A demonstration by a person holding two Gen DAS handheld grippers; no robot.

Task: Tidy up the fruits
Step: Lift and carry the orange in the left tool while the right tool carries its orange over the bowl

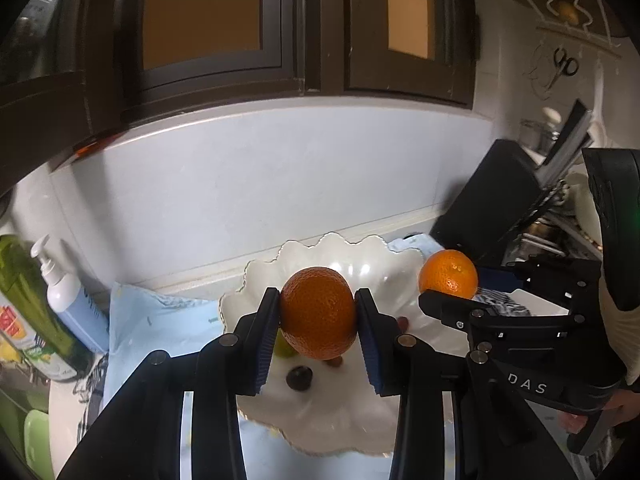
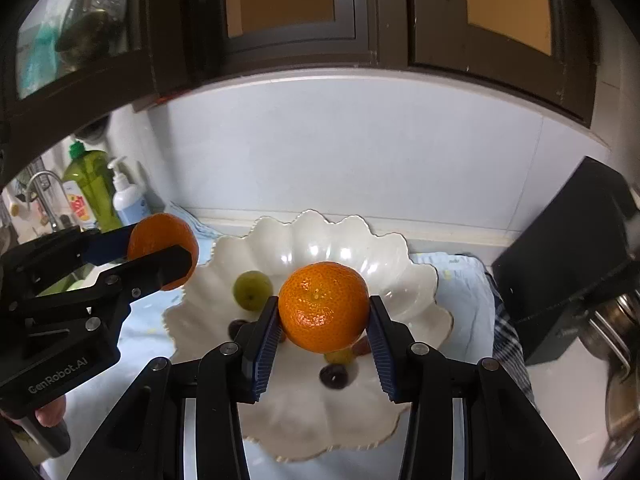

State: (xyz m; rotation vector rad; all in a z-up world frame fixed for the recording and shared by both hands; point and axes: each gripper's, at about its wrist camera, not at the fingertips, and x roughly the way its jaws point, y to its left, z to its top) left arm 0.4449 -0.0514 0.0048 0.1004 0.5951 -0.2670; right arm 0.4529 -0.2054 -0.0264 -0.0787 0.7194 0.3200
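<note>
My left gripper (image 1: 317, 316) is shut on an orange (image 1: 318, 312), held above the near left part of a white scalloped bowl (image 1: 360, 256). In the right wrist view that gripper (image 2: 160, 260) and its orange (image 2: 160, 236) hang over the bowl's left rim. My right gripper (image 2: 323, 316) is shut on a mandarin (image 2: 323, 306) above the middle of the bowl (image 2: 400, 264). The left wrist view shows this gripper (image 1: 450, 286) and its mandarin (image 1: 448, 274) at the bowl's right rim. Inside the bowl lie a green fruit (image 2: 252, 290) and dark grapes (image 2: 334, 376).
A green bottle (image 2: 90, 190) and a white pump bottle (image 2: 128, 196) stand at the left by a tap (image 2: 44, 188). A black box (image 2: 568, 264) and a dish rack (image 1: 560, 216) sit at the right. A light blue cloth (image 1: 160, 320) lies under the bowl. Dark cabinets hang above.
</note>
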